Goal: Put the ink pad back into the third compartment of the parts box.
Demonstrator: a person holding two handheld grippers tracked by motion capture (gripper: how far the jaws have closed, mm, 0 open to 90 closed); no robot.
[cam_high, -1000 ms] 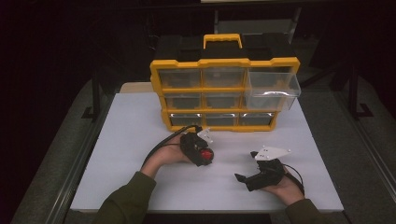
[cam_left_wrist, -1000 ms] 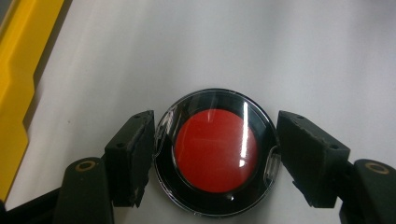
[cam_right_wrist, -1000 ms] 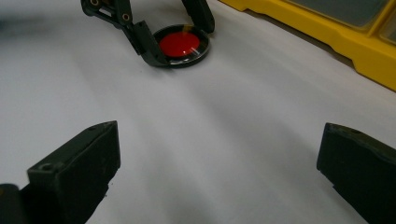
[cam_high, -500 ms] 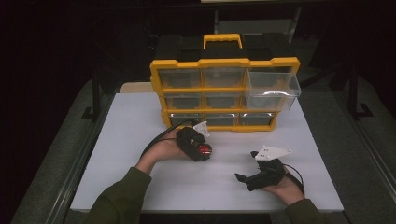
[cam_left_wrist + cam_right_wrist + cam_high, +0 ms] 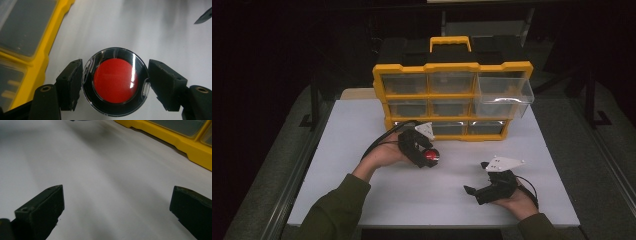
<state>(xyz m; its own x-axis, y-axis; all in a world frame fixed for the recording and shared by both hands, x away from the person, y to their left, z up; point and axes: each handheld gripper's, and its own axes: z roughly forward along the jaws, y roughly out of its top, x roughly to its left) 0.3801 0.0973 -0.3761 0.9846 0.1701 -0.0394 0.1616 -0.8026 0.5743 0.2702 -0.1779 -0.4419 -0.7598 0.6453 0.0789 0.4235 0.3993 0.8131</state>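
Since the earlier frames the left gripper (image 5: 430,156) has moved up and slightly right in the high view, from the middle of the white table (image 5: 362,130) toward the bottom row of the yellow drawer cabinet (image 5: 452,70). It carries the round red-centred disc (image 5: 431,155) with it. The right gripper (image 5: 472,190) has stayed where it was, low and right of centre in that view, resting in the person's right hand (image 5: 517,202).

In the left gripper view the disc (image 5: 115,81) sits in the middle of the frame, squarely between the two black jaws. The left jaw presses against its clear rim; the right jaw stands just at the rim on the other side, so the left gripper (image 5: 115,82) pinches the disc. The cabinet's yellow frame (image 5: 43,57) runs down the left edge of this view, just beside the disc.

In the right gripper view the jaws of the right gripper (image 5: 116,202) stand spread wide over bare table (image 5: 100,170), with the cabinet's yellow base (image 5: 175,142) in the upper right corner.

One clear drawer (image 5: 504,92) at the cabinet's upper right is pulled out.
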